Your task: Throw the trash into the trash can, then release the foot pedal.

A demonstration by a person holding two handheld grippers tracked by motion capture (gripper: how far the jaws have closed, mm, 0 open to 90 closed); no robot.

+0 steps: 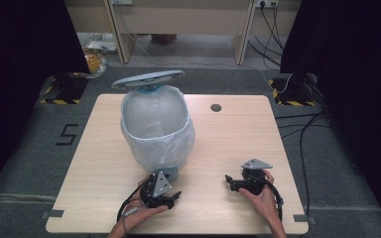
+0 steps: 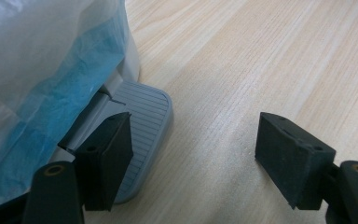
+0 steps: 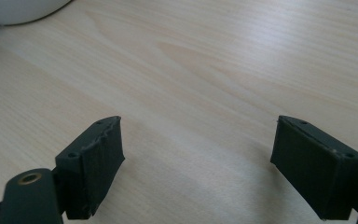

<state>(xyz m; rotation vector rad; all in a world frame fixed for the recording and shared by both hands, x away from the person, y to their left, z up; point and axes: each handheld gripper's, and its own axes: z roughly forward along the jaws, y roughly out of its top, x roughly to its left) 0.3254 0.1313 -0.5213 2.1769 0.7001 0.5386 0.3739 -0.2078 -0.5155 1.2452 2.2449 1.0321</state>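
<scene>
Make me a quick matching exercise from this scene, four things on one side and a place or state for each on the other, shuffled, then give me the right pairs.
Things:
1. bin lid
2. foot pedal
3. left gripper
4. right gripper

Places or states:
A. jaws open over bare table, away from the bin
B. raised open above the bin
C. jaws open, one jaw just over the pedal
D. grey and ribbed, sticking out at the bin's base, below the bin liner

Pairs: 1-B, 2-D, 3-C, 4-A
</scene>
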